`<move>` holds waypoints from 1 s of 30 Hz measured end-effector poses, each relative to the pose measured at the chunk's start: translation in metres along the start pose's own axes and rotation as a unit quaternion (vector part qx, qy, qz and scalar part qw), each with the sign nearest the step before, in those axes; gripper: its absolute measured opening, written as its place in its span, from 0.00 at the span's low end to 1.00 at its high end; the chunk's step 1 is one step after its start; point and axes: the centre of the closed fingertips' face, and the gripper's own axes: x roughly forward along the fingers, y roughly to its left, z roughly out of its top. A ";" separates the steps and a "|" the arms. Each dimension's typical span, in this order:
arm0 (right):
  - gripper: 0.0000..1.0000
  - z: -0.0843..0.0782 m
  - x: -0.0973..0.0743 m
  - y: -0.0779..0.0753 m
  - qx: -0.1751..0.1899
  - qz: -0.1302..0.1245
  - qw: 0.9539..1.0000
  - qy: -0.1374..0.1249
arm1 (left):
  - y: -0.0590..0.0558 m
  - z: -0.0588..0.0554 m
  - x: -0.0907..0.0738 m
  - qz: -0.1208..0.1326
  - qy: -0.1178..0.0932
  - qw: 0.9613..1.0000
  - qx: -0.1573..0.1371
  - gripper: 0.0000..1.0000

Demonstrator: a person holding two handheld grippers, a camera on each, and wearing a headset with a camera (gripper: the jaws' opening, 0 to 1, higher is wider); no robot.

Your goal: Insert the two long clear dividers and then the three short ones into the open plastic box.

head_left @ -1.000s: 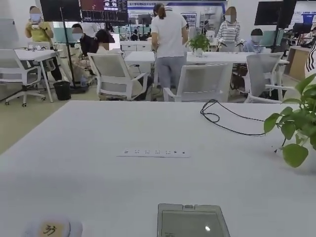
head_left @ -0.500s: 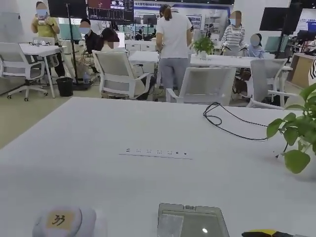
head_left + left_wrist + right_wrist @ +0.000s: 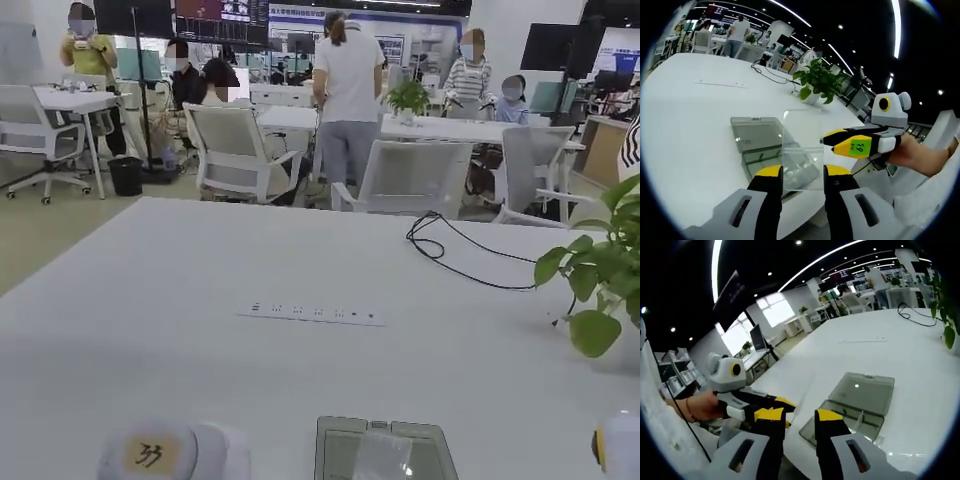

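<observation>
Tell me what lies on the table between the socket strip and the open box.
Nothing: in the head view the white table is bare from the socket strip to the far rim of the open box. The left gripper view agrees.

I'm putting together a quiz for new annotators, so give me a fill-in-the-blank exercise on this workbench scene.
1. The left gripper holds a clear ___ between its jaws.
2. The plastic box lies on the white table with its lid ___.
3. A looped black ___ lies on the far part of the table, near the potted plant.

Missing words: divider; open; cable.
</observation>
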 end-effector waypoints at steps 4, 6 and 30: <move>0.20 -0.001 0.004 0.000 0.016 -0.002 1.000 0.001 | -0.002 0.000 0.001 -0.001 0.004 1.000 0.017 0.30; 0.17 -0.003 0.006 -0.001 0.020 -0.005 1.000 0.006 | -0.003 0.000 0.001 -0.002 0.005 1.000 0.019 0.30; 0.07 -0.007 0.017 -0.002 0.059 -0.025 0.998 0.017 | -0.002 -0.003 0.001 -0.001 0.014 0.999 0.050 0.32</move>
